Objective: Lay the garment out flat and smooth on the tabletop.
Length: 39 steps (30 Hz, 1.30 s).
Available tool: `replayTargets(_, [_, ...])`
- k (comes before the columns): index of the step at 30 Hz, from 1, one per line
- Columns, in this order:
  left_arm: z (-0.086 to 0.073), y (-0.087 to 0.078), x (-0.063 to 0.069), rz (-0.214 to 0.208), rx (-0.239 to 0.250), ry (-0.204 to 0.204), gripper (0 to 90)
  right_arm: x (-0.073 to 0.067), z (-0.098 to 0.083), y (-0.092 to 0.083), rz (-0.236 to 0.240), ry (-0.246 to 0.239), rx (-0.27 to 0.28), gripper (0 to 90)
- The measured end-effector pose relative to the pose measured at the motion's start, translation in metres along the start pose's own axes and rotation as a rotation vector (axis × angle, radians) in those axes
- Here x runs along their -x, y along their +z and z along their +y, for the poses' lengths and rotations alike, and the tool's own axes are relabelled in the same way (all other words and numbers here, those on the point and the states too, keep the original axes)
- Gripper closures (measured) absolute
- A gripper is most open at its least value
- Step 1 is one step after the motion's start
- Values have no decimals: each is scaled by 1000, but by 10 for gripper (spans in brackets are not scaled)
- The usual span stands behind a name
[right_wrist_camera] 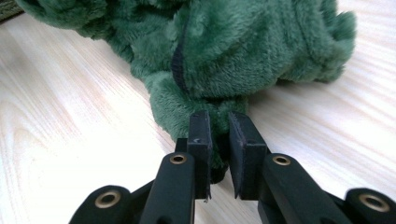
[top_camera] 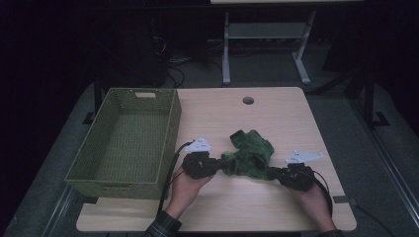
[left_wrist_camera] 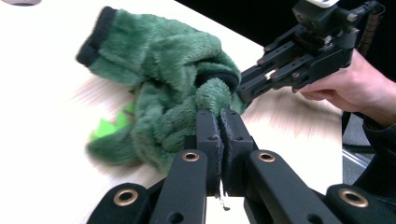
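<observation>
A crumpled green fleece garment [top_camera: 252,153] with dark cuffs lies on the wooden table [top_camera: 286,118], in front of the middle. My left gripper [top_camera: 222,165] comes at it from the left and is shut on a fold of the fleece [left_wrist_camera: 212,91], its jaws [left_wrist_camera: 219,114] pressed together. From the right, my right gripper [top_camera: 273,173] pinches the garment's near right edge. In the right gripper view the fleece [right_wrist_camera: 243,51] sits between the nearly closed pads [right_wrist_camera: 218,123]. The left gripper view shows the right gripper [left_wrist_camera: 243,88] biting the far side of the cloth.
A green woven basket [top_camera: 170,118], with nothing in it, stands on the table's left part, close to my left hand. A round cable hole [top_camera: 248,100] is near the far edge. Bare tabletop stretches behind and to the right of the garment. Desk legs stand on the floor beyond.
</observation>
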State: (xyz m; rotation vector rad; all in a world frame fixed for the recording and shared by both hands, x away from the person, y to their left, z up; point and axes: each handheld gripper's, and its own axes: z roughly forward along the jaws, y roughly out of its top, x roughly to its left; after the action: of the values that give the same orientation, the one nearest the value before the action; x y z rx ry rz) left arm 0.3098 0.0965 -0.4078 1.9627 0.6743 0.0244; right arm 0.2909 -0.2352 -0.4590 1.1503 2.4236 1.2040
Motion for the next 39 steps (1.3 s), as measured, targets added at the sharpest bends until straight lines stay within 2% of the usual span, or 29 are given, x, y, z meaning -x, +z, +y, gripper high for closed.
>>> replayTargets(3, [-2,-6,-3,15,-4,0,877,0,2,-9,-9,-14,5,797])
replayTargets(7, [-10,-13,-5,27,-8,-20,878,3,1,-22,-33,-27,10,800])
replayTargets(12, [-25,-15,-4,30,-46,-38,878,8,-5,-39,-55,-28,14,803])
replayTargets(13, [-28,-15,-4,32,-54,-52,878,8,-8,-43,-51,-24,11,803])
replayTargets(17, [-44,-9,-11,46,-100,-90,874,6,-19,-42,-43,-21,-27,802])
replayTargets(19, [-48,-6,-14,62,-127,-89,862,3,-22,-37,-38,-22,-44,801])
replayTargets(20, [-48,-5,-14,85,-136,-82,847,2,-22,-36,-37,-20,-55,797])
replayTargets(23, [-46,-7,-13,126,-135,-70,722,0,-23,-32,-48,-32,-61,752])
replayTargets(25, [-44,-9,-11,122,-122,-73,655,1,-24,-33,-52,-22,-54,678])
replayTargets(27, [-39,-13,-6,122,-107,-55,632,2,-24,-35,-61,-20,-35,603])
replayTargets(28, [-35,-16,-3,125,-95,-38,623,3,-23,-37,-67,-28,-30,600])
replayTargets(30, [-29,-19,1,114,-72,-22,630,3,-21,-42,-76,-28,-5,604])
replayTargets(31, [-27,-20,4,101,-64,-15,662,3,-19,-45,-63,-22,14,651])
replayTargets(33, [-25,-16,7,74,-64,1,732,0,-16,-48,-53,-34,43,674])
replayTargets(35, [-26,-10,9,43,-77,15,851,-4,-12,-49,-26,-30,64,742])
replayTargets(39, [-30,9,8,44,-135,29,894,-9,-9,-40,10,-31,62,861])
